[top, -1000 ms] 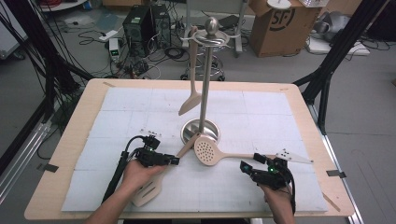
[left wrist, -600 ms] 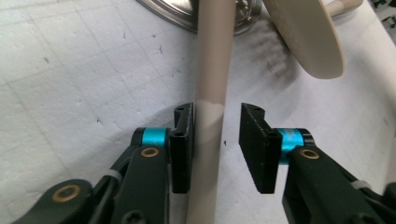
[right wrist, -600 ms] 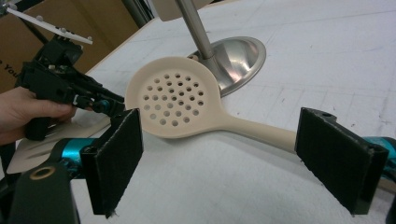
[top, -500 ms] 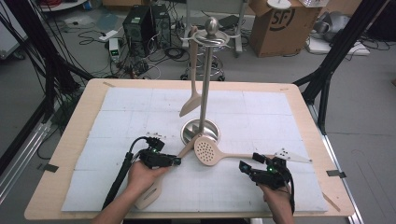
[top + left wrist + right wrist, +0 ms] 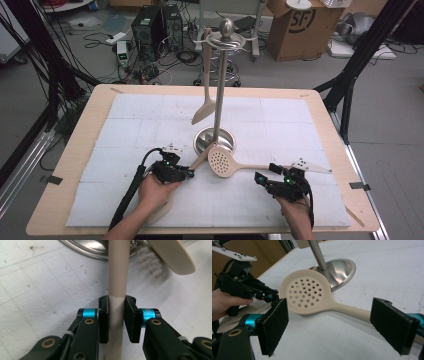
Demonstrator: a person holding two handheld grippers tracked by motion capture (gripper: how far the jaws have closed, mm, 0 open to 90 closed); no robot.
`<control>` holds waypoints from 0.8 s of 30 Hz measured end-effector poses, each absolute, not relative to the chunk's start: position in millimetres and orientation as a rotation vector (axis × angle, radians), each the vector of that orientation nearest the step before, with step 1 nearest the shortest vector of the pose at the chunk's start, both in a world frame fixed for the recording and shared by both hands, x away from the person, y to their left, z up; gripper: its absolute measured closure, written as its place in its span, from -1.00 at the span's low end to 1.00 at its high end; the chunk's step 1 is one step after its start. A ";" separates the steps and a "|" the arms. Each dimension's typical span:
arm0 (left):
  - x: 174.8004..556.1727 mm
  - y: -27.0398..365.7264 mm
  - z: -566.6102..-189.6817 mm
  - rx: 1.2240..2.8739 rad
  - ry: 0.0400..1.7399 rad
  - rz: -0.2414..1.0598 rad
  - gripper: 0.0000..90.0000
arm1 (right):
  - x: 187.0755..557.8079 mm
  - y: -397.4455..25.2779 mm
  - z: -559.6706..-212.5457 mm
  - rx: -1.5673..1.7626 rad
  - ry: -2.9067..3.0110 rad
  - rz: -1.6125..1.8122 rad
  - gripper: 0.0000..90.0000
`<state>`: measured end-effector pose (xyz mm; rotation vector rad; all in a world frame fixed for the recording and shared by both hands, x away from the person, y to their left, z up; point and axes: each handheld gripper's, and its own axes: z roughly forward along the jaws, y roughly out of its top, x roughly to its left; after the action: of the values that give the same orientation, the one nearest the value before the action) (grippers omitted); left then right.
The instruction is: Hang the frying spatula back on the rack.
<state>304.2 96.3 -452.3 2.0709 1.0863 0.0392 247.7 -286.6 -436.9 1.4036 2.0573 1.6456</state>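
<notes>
Left gripper [image 5: 116, 315] was clamped tight, jaws nearly together; right gripper [image 5: 329, 325] sat low with its jaws spread wide.

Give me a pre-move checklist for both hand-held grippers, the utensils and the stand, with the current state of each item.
1. Left hand-held gripper shut on the beige handle: ok.
2. Right hand-held gripper open, jaws either side of the slotted spoon's handle: ok.
3. Slotted spoon lying flat on the mat: ok.
4. Stand upright, one utensil hanging on it: ok.
5. Held handle clear of the stand base: cannot tell.
</notes>
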 end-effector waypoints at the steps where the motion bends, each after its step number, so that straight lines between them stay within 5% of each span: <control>1: 303.9 96.3 -452.4 2.070 1.077 0.043 0.70 | 247.9 -287.0 -437.1 1.400 2.056 1.645 -0.67; 12: 302.7 108.7 -440.1 1.928 1.052 -0.008 0.71 | 248.0 -290.6 -437.4 1.404 2.042 1.655 -0.67; 24: 299.2 105.6 -444.8 1.881 1.085 0.074 0.70 | 246.8 -291.4 -436.9 1.410 2.039 1.652 -0.67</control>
<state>299.2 105.6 -444.8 1.8814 1.0849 0.0741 246.8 -291.4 -436.9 1.4101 2.0390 1.6520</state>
